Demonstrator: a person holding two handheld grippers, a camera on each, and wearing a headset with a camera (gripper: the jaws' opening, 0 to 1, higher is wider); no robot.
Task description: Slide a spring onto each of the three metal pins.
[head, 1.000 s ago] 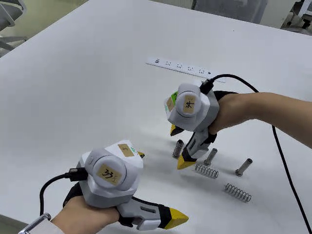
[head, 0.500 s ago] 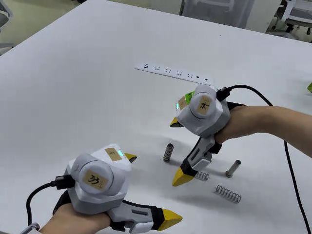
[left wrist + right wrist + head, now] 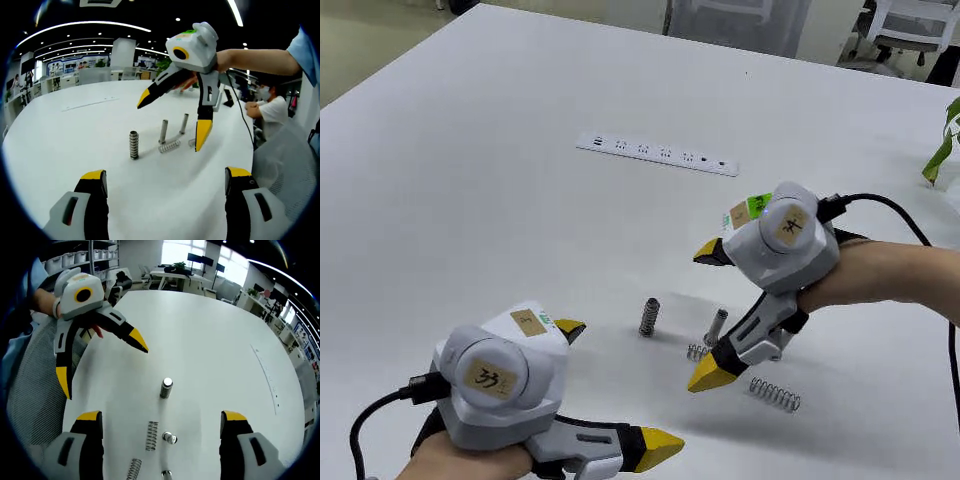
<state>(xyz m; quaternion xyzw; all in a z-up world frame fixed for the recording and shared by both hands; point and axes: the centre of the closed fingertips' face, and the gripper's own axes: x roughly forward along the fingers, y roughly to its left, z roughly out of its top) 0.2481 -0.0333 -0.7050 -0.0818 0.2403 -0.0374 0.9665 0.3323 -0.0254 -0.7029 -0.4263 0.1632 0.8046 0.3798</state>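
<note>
The left claw (image 3: 612, 387) is spread wide, holding nothing. The right claw (image 3: 708, 312), equally wide and empty, hangs over a bare pin (image 3: 716, 326) on the desk (image 3: 470, 150).

Bright, even overhead light. Head view is sharp, with no motion blur. The white table (image 3: 470, 200) runs very pale but shows no hard glare. Soft, faint grey shadows lie under the left tool (image 3: 614, 387) and the right tool (image 3: 706, 312).

Left gripper view: ceiling strip lights (image 3: 90, 24) and spot lamps (image 3: 177, 19) bow into arcs, with strong fisheye bend toward the edges.

Right gripper view: windows (image 3: 175, 251) are overexposed at the top. The table edge curves, and the near jaws at the bottom are slightly soft.
</note>
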